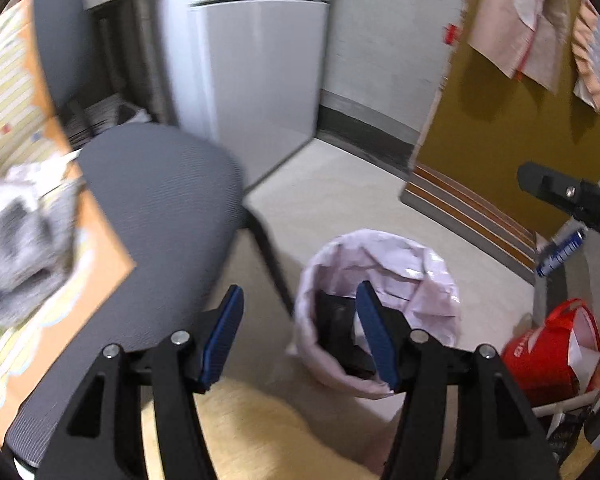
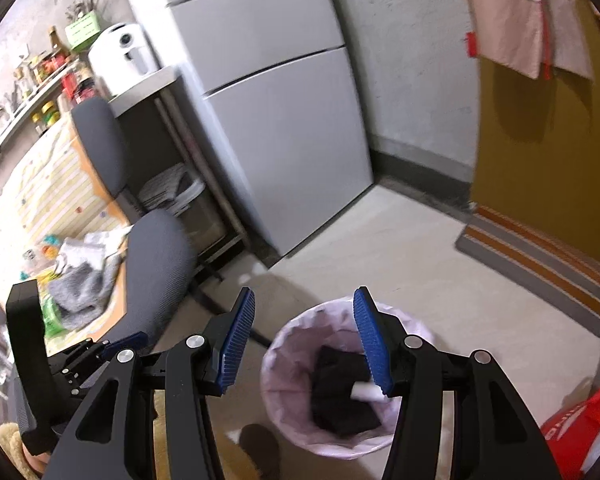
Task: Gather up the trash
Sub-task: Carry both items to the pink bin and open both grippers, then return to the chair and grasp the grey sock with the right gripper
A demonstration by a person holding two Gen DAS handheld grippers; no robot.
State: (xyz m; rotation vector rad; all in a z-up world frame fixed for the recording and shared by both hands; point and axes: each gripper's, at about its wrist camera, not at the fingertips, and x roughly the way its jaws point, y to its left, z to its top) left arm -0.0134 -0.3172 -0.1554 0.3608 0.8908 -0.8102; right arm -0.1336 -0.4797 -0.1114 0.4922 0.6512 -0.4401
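Two hand-held grippers hover above a lined waste bin point(image 2: 340, 384) on the floor, and both are empty with jaws spread wide. The right hand-held gripper point(image 2: 304, 340) looks almost straight down into the bin, where a dark wad point(image 2: 342, 396) and a small white roll point(image 2: 366, 392) already lie at the bottom. The left hand-held gripper point(image 1: 300, 332) sits a little further back and to the left, the bin point(image 1: 380, 300) just ahead of its right finger.

The trash that seems left to collect lies the other way: on the counter point(image 2: 60, 200) with its striped cloth, a crumpled grey-and-white heap point(image 2: 82, 284) rests near the edge, beside some green packaging point(image 2: 50, 316). From the left wrist view that heap point(image 1: 24, 240) is up and to the left, across the grey chair seat point(image 1: 156, 216), which stands between counter and bin. I judge the left hand-held gripper the nearer one for it, since the heap lies on its side. The heap is blurred and shapeless, so no clear long axis can be read; a top-down pinch into the bulk looks most workable.

A red bag point(image 1: 548, 352) stands just right of the bin, and a grey refrigerator point(image 2: 276, 120) stands against the wall behind.
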